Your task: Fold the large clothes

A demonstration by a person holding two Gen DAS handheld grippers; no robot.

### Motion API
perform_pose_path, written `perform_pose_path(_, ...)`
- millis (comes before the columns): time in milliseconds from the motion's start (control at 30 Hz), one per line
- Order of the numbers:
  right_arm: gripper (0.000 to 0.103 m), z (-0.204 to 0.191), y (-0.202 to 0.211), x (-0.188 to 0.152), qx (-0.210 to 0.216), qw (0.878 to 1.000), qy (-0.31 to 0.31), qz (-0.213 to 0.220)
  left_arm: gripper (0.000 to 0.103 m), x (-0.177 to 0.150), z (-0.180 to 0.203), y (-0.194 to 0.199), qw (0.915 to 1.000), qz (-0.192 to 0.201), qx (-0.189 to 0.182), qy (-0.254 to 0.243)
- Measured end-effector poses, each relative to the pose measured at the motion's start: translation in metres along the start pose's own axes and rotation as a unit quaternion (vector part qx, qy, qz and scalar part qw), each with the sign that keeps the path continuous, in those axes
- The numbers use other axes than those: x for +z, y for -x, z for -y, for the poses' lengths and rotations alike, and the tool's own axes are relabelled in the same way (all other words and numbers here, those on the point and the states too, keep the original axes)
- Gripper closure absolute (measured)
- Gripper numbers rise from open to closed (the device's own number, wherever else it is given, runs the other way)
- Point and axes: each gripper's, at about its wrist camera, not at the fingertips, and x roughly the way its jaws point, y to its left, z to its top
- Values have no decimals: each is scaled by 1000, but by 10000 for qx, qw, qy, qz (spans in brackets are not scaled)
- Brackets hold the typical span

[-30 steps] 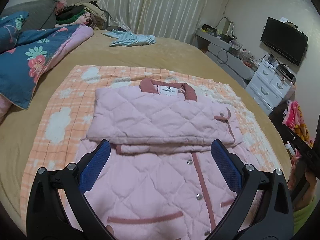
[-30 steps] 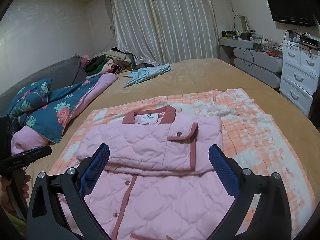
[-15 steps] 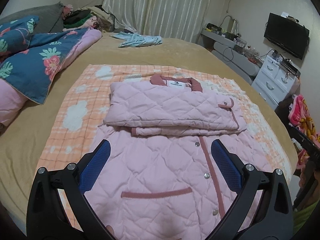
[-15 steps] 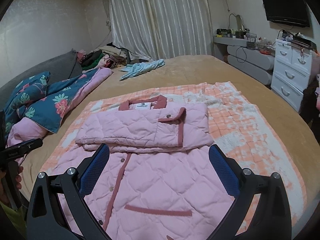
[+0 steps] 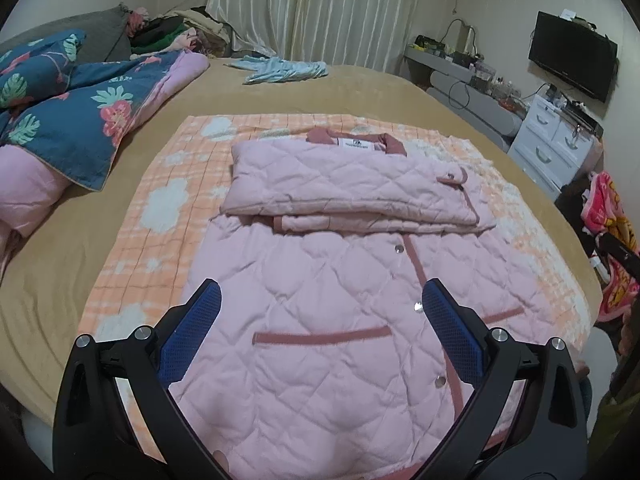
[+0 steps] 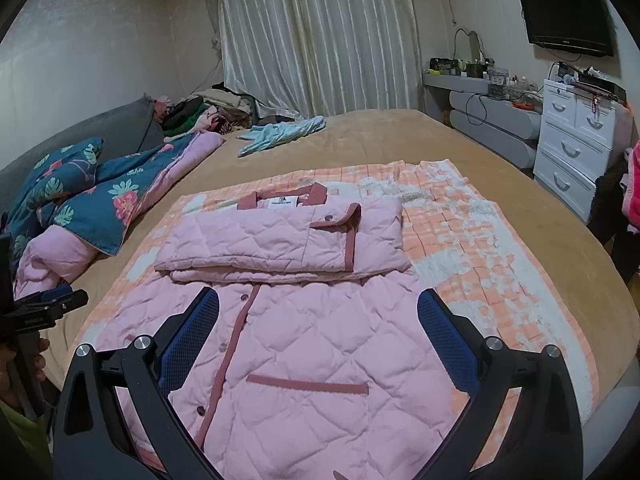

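A pink quilted jacket (image 5: 340,280) (image 6: 320,344) with darker pink trim lies front-up on an orange checked blanket (image 5: 168,208) (image 6: 480,248) on the bed. Its sleeves are folded across the chest below the collar (image 5: 360,142) (image 6: 282,200). My left gripper (image 5: 320,304) hovers open over the jacket's lower part near the pocket, holding nothing. My right gripper (image 6: 318,308) is likewise open and empty above the lower front. In the right wrist view the left gripper (image 6: 52,306) shows at the far left edge beside the bed.
A blue floral quilt (image 5: 72,108) (image 6: 80,196) lies bunched at the left. A light blue garment (image 5: 280,70) (image 6: 280,134) sits far back on the tan bed. White drawers (image 5: 556,148) (image 6: 576,140) stand at the right. Clothes (image 6: 200,110) are piled at the back.
Both grippers have drawn back toward the foot of the bed and the jacket's hem; more of the lower jacket and its pockets now shows. Both stayed open.
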Motion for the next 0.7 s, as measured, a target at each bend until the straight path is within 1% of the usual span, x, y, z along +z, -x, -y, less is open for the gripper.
perform_pose_path(400,4,1,8,-23,-31,9997,45,-243,9,-25,-8,11,9999,-123,118,27)
perform_pose_path(500,4,3,8,-31,-12,9994,50,-344,9,-29,-12,14,9998,-136,134,51)
perform_pose_path(700,4,14,2,-48,-35,9977,22,-678,9,-43,-28,14,9992,-258,249,164)
